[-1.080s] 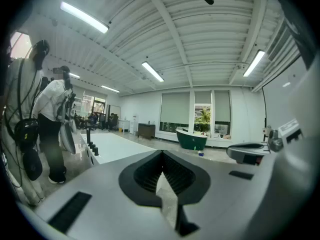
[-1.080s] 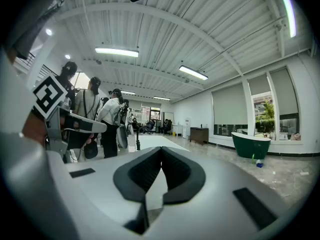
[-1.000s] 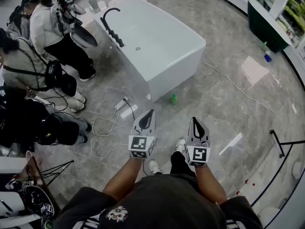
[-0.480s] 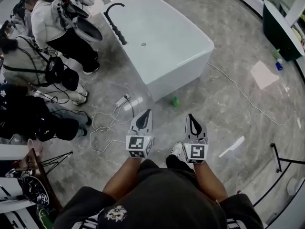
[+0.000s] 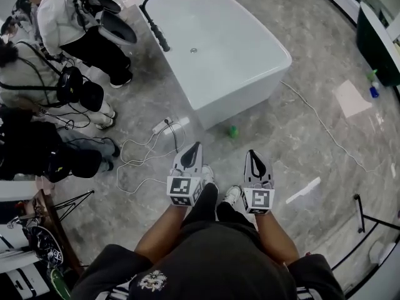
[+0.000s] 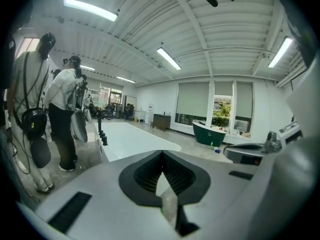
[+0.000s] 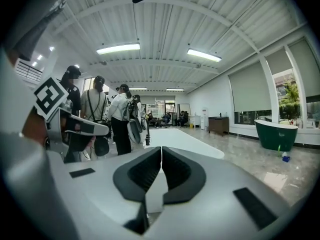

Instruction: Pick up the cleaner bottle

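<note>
A small green bottle [image 5: 233,130] stands on the grey floor just by the near corner of the white bathtub [image 5: 250,67]. My left gripper [image 5: 198,145] and right gripper [image 5: 250,153] are held side by side at waist height, short of the bottle and pointing toward it. Both are shut with nothing between the pads. In the left gripper view the jaws [image 6: 161,154] meet over the tub's white edge [image 6: 130,139]. The right gripper [image 7: 161,150] is also shut in its own view. The near bottle is hidden in both gripper views.
Several people [image 5: 59,27] stand left of the tub by a black tap [image 5: 156,17]. A power strip and white cables [image 5: 159,136] lie on the floor ahead on the left. A dark green tub [image 5: 378,42] with a green and a blue bottle [image 5: 373,89] is far right.
I have stepped forward, so the tub and the green bottle lie nearer. Both grippers travelled forward and a little down, still shut and empty.
</note>
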The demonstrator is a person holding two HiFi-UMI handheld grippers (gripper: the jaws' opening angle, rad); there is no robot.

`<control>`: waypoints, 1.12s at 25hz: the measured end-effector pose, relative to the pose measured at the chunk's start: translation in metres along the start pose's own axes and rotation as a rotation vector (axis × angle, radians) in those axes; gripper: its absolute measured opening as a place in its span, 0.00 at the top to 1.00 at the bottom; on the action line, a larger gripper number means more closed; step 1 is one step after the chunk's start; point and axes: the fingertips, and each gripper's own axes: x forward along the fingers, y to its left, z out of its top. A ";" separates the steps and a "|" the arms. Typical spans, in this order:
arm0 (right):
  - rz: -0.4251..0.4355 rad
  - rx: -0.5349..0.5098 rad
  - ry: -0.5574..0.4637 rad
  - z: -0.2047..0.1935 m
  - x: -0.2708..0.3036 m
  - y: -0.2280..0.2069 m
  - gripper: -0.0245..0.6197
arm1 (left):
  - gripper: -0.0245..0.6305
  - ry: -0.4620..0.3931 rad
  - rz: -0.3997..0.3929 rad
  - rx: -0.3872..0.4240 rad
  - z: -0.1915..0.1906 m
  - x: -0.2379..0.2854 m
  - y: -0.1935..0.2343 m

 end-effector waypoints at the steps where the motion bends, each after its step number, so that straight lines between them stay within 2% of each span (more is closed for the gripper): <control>1: 0.001 -0.002 0.004 -0.002 0.009 0.002 0.94 | 0.95 0.003 -0.002 -0.004 -0.002 0.007 0.007; 6: 0.005 -0.029 0.035 -0.008 0.057 0.010 0.94 | 0.95 0.001 0.007 -0.011 -0.002 0.043 0.047; 10: 0.006 -0.037 0.047 -0.017 0.095 0.013 0.94 | 0.95 -0.009 -0.015 -0.038 -0.002 0.073 0.072; 18: 0.020 -0.033 0.074 -0.053 0.142 0.008 0.94 | 0.95 0.029 -0.038 -0.059 -0.048 0.117 0.091; 23: 0.052 -0.034 0.097 -0.105 0.172 -0.002 0.94 | 0.95 0.045 -0.033 -0.065 -0.101 0.151 0.093; 28: 0.081 -0.024 0.114 -0.195 0.198 -0.015 0.93 | 0.95 0.024 -0.041 -0.072 -0.171 0.192 0.086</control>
